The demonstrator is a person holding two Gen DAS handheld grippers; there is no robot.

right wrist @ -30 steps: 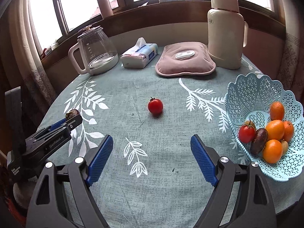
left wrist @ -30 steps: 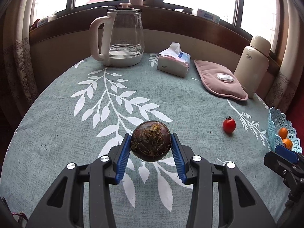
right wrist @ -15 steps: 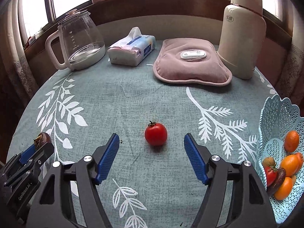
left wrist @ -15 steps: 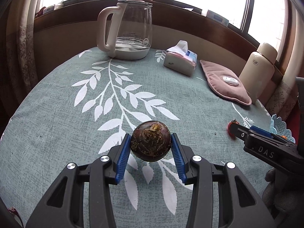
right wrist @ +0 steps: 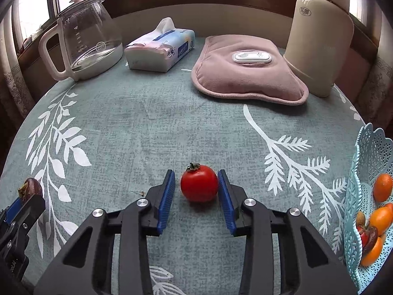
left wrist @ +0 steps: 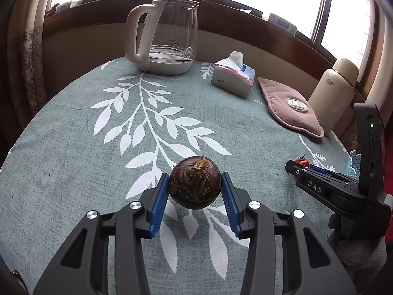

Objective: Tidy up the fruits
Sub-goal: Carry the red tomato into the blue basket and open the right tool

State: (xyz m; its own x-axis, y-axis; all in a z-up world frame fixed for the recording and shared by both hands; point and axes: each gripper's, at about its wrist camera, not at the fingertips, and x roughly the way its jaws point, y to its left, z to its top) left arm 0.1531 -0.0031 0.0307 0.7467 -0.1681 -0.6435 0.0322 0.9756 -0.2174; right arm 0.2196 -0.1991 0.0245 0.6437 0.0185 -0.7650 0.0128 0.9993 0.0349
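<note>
— Standing by the table, what did you see of the left gripper (left wrist: 195,191)?

— Its blue pads (left wrist: 158,206) were narrowed onto a dark purple fruit (left wrist: 194,185), one pad pressed to each side, and the fruit hung clear above the cloth (left wrist: 73,172).

— And the right gripper (right wrist: 196,191)?

— It was low on the cloth, fingers about half open around the tomato (right wrist: 199,186). The right pad (right wrist: 226,200) sat against the tomato's side or very nearly; the left pad (right wrist: 165,201) stood a small gap off. The tomato rested on the cloth, not yet gripped.

— Where was the basket (right wrist: 353,196)?

— At the table's right edge, pale blue lattice, only partly in the right camera. Inside it lay several orange fruits (right wrist: 382,188), something red, and a dark brown piece (right wrist: 369,238), heaped together.

— Any room to move?

— The cloth between the tomato and the basket was bare, only printed white leaves on it. Along the far edge stood a glass kettle (left wrist: 169,32), a tissue pack (right wrist: 159,49), a pink pad (right wrist: 245,78) and a cream flask (right wrist: 319,41), all well apart from both grippers. The left gripper was near the table's left part, well apart from the basket, with the right gripper between.
</note>
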